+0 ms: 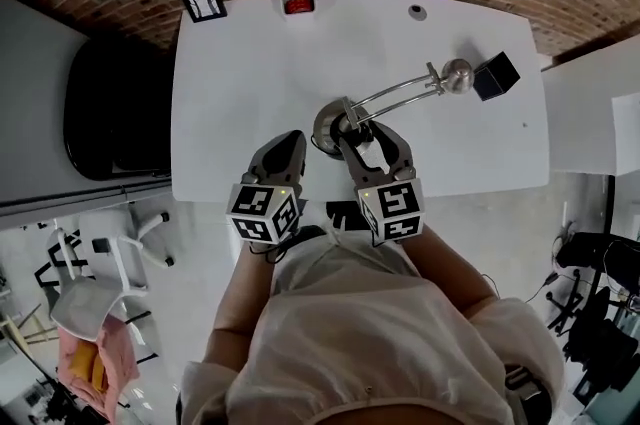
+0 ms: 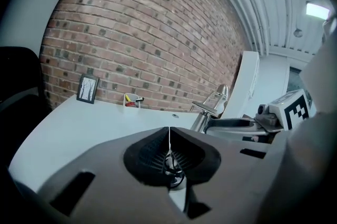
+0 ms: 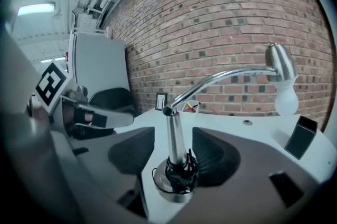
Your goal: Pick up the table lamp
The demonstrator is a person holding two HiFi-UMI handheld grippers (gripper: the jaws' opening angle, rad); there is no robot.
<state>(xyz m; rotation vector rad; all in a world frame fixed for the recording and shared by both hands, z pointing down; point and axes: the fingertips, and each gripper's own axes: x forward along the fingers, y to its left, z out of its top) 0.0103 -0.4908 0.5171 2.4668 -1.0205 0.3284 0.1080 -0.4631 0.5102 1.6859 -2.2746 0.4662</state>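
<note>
Straddling the chrome gooseneck table lamp [image 3: 175, 136], stem upright at twelve o'clock, our right gripper [image 3: 174, 150] gapes untouching; left gripper [image 1: 288, 147] closed, empty.

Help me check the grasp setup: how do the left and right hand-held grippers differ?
The left hand-held gripper has its jaws shut and empty; the right hand-held gripper has them apart around the stem of the table lamp, not touching it. The left sits beside the lamp base; the right straddles it. Both carry marker cubes over the white table.
</note>
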